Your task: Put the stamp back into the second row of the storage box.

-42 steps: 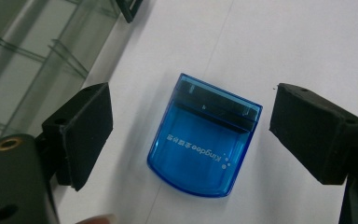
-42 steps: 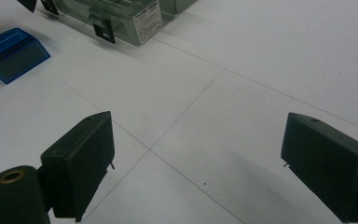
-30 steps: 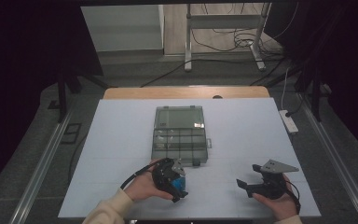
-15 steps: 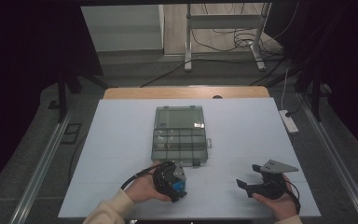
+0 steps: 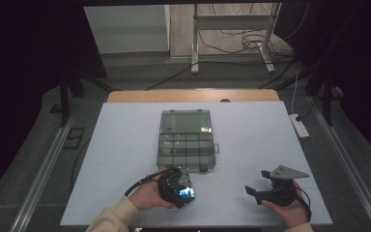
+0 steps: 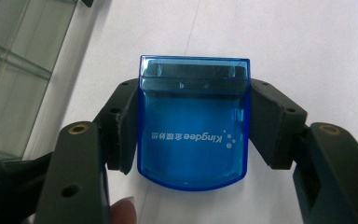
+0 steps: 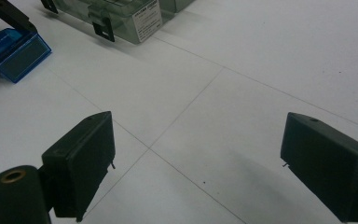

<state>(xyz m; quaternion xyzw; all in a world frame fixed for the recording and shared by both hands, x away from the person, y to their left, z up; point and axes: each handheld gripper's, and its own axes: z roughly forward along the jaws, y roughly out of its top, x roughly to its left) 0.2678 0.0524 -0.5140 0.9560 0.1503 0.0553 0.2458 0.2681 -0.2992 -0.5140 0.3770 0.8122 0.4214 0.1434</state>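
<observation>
A small blue translucent box [image 6: 193,121] with white "Kingdee" lettering sits between the jaws of my left gripper [image 6: 193,128], which is shut on its two sides. In the high view this gripper [image 5: 176,186] is near the table's front edge, with the blue box [image 5: 187,194] at its tip. Just beyond it lies a clear grey compartment case [image 5: 187,140], lid closed. My right gripper [image 5: 255,192] is at the front right, open, jaws pointing left. Between its wide-apart fingers [image 7: 205,158] is bare white table. The blue box [image 7: 16,53] and the case [image 7: 116,11] show farther off.
The white table top [image 5: 251,140] has a wooden strip along its far edge [image 5: 193,95]. A white power strip [image 5: 299,126] lies at the right edge. Behind the table are a metal stand and cables on the floor.
The left hand has shifted very slightly with the blue box in its jaws. The right gripper has stayed where it was.
</observation>
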